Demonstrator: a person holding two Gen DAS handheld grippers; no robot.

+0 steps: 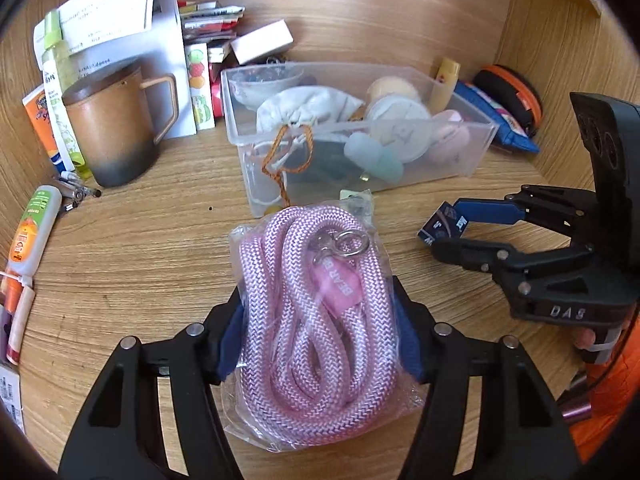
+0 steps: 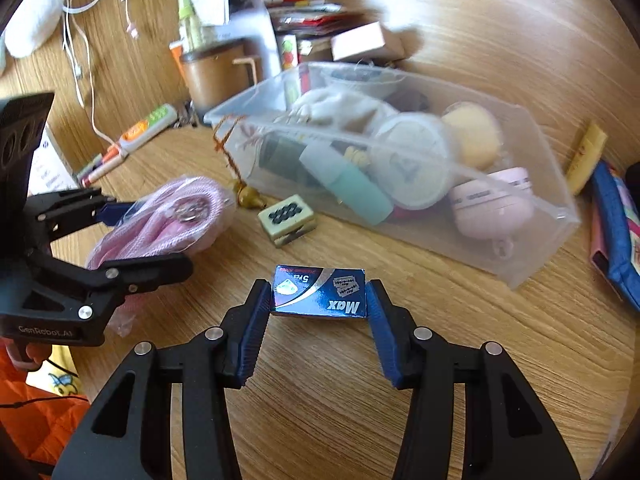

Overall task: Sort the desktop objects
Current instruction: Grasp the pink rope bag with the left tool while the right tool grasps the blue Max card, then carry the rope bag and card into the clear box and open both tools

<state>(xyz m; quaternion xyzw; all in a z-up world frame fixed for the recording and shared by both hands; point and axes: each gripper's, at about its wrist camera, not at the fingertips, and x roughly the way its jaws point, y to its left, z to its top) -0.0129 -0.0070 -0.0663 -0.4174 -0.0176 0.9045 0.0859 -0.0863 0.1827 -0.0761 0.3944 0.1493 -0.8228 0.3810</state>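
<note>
Two grippers, two catches over a cluttered wooden desk

Two items are clamped at once. A clear plastic bin (image 1: 356, 128), crammed with a white drawstring pouch (image 1: 304, 108), a round white lidded tub (image 2: 412, 160) and a pink rounded gadget (image 2: 494, 204), sits at 12 o'clock of both grippers. A brown lidded mug (image 1: 116, 124) stands at 10 o'clock in the left wrist view, backed by papers and tubes; a mahjong tile (image 2: 286, 218) and a small brass bell (image 2: 250, 198) lie on the desk (image 1: 132, 248) between the bin and the grippers.

Both grippers point steeply downward toward the desk, side by side; an orange sleeve (image 2: 36, 420) shows behind the left one.

The left gripper (image 1: 320, 320) is clamped on a bagged pink rope lanyard (image 1: 316, 320), its blue pads pressing the bag's sides at 6 o'clock of the bin. The right gripper (image 2: 318, 300) is clamped on a blue razor-blade box (image 2: 320, 296), pads against its two short ends, just in front of the bin's near wall.
</note>
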